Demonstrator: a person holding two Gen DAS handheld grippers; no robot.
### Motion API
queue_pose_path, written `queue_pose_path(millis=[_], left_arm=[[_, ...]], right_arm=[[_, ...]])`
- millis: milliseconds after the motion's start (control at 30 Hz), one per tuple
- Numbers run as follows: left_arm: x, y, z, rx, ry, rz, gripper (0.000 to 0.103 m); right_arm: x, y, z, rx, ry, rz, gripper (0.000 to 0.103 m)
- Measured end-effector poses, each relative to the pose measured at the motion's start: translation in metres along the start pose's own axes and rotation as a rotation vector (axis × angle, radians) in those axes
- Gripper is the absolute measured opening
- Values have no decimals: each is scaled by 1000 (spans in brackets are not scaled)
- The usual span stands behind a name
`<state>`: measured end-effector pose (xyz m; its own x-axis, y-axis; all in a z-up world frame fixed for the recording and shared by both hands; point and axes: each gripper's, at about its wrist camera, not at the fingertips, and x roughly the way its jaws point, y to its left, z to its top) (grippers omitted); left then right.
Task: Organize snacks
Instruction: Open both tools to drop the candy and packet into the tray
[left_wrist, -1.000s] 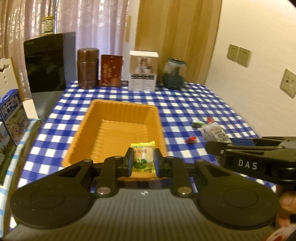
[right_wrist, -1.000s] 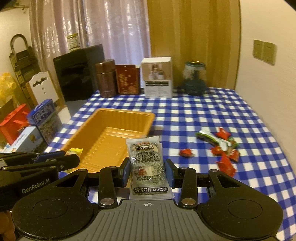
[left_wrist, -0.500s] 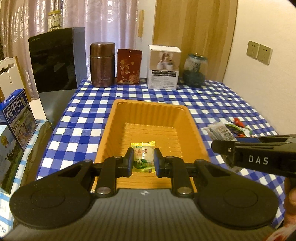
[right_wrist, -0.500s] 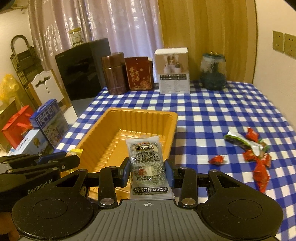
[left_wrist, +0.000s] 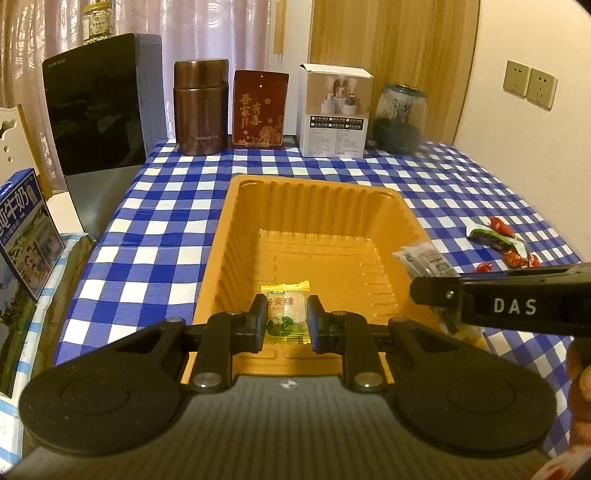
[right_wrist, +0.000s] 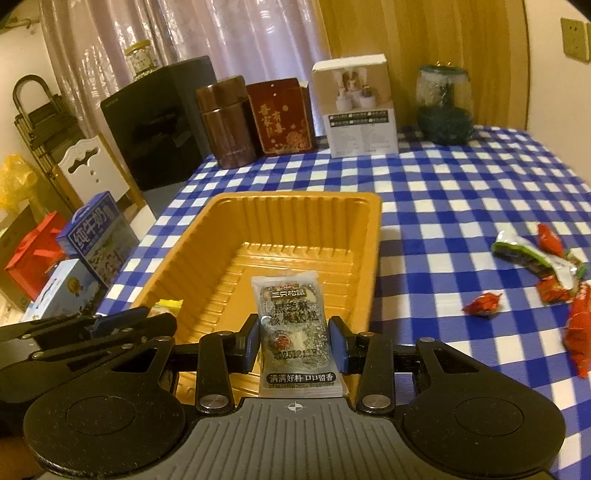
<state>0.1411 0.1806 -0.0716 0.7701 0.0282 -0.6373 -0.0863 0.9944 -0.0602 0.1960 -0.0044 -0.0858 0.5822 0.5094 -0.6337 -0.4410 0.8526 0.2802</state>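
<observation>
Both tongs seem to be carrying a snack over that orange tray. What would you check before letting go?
1. Left tongs grip the yellow candy: ok.
2. Right tongs grip the grey snack packet: ok.
3. Both snacks are over the orange tray: ok.
4. Tray floor is free to receive them: ok.
5. The two tongs are clear of each other: cannot tell.
6. Red candies remain on the tablecloth: not ok.

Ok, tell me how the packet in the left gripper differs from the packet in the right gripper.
The yellow-green packet is small and squarish; the grey sesame packet is longer and sticks out past the fingertips. The left gripper holds a yellow wrapper with green print, the right gripper a grey, speckled one with white lettering. Both are sealed, clamped, and held over the orange tray.
</observation>
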Motion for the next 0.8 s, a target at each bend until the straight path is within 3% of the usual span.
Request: queue_pose_path(millis=[133,233,800], left_arm=[[3,2,-1,-16,-1,-20,21],[3,1,-1,-9,-13,-11,41],[-24,-8,1,-14,-47,5,41]], right_arm=[[8,1,-2,20,6,3,40],[11,-3,-2,53,-6,32,41],[-31,-9,0,69,-84,16,48]])
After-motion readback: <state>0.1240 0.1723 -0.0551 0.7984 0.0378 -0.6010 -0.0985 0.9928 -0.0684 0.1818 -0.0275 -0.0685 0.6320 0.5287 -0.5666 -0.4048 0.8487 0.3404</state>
